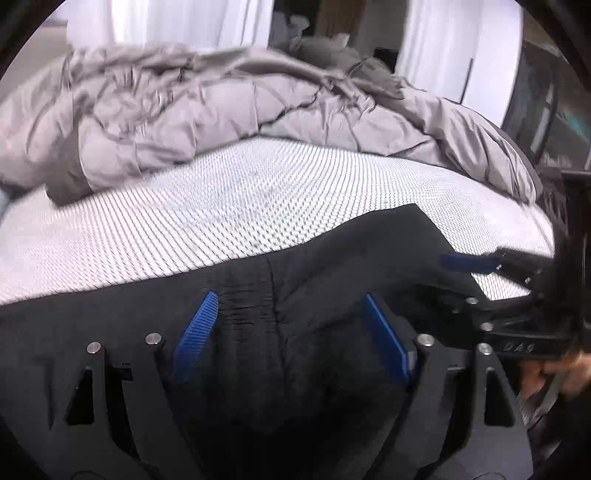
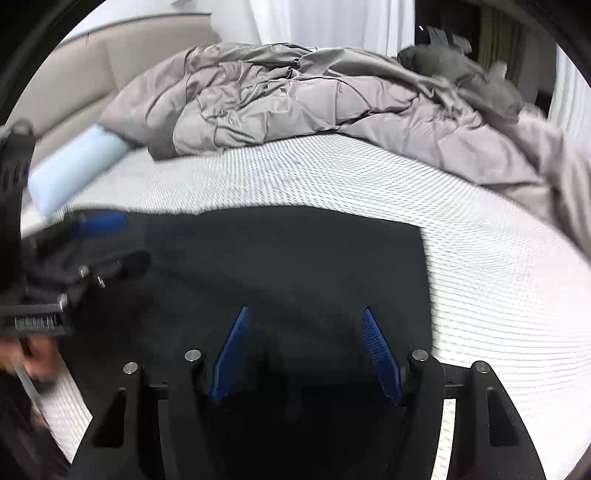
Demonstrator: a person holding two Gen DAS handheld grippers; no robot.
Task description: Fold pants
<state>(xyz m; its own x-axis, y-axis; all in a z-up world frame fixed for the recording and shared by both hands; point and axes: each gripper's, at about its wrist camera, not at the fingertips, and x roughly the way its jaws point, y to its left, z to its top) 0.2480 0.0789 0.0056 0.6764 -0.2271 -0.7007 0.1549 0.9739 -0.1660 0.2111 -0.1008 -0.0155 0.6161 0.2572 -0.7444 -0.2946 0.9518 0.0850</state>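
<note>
Nearest the lenses, the two grippers were held side by side above the black pants (image 1: 280,295), each tilted downward toward the cloth, an arrangement judged suited to working both sides of the garment at once. The left gripper (image 1: 291,325) was seen with its blue pads (image 1: 194,336) set moderately apart, nothing pinched between them; the gathered waistband seam lay beneath the gap, but no cloth was visibly raised or pressed by either pad. The right gripper (image 2: 306,350) was likewise found partly open and empty, dark fabric being visible only below its fingers (image 2: 380,354). Each tool was caught at the edge of the other's view, and a hand (image 1: 554,373) was glimpsed on the handle of the right one. The pants were spread flat on the white textured mattress (image 2: 480,277), close to the near edge, with a straight far border and a squared corner; from that tidy outline a fold was judged to be already laid, although how many layers were stacked could not be told. A pale blue pillow (image 2: 70,173) lay at the left side. Farther back, a grey quilted comforter (image 2: 295,96) was bunched up, presumably pushed aside so that a flat working area was left. Beyond it, white curtains (image 1: 184,18) were visible.
</note>
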